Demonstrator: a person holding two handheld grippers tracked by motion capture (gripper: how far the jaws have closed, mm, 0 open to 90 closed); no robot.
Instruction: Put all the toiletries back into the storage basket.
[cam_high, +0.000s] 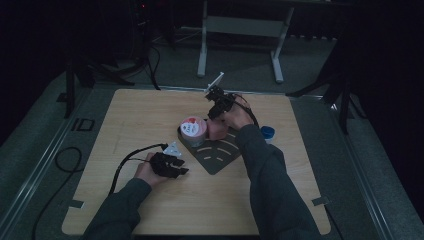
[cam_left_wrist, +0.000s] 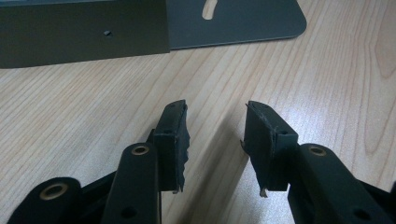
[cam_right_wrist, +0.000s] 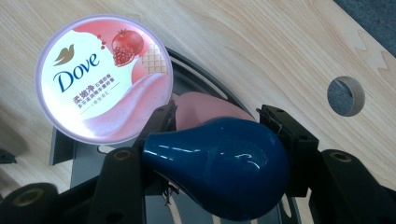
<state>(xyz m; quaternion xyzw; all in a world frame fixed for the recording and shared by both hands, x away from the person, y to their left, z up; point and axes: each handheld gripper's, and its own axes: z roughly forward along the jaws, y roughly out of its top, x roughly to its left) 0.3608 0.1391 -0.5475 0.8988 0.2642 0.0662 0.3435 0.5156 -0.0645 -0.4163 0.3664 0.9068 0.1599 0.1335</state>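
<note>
My right gripper (cam_right_wrist: 217, 122) is shut on a glossy dark blue pear-shaped thing (cam_right_wrist: 219, 168), its jaws pressing on both sides. Below it lies a pink rounded thing (cam_right_wrist: 205, 106) and, to its left, a round Dove tub (cam_right_wrist: 103, 77) with a pink and white lid. In the high view the right gripper (cam_high: 216, 112) hangs just above the pink thing (cam_high: 216, 131), beside the tub (cam_high: 193, 129). Both rest at the back of a dark grey slotted plate (cam_high: 220, 160). My left gripper (cam_left_wrist: 215, 122) is open above bare wood, nothing between its jaws; it sits left of the plate (cam_high: 172, 165).
A small blue and white thing (cam_high: 267, 133) stands on the table right of my right forearm. The grey plate's edge (cam_left_wrist: 233, 23) lies just ahead of the left jaws. A round hole (cam_right_wrist: 345, 96) is in the tabletop. A white table frame (cam_high: 240, 30) stands behind.
</note>
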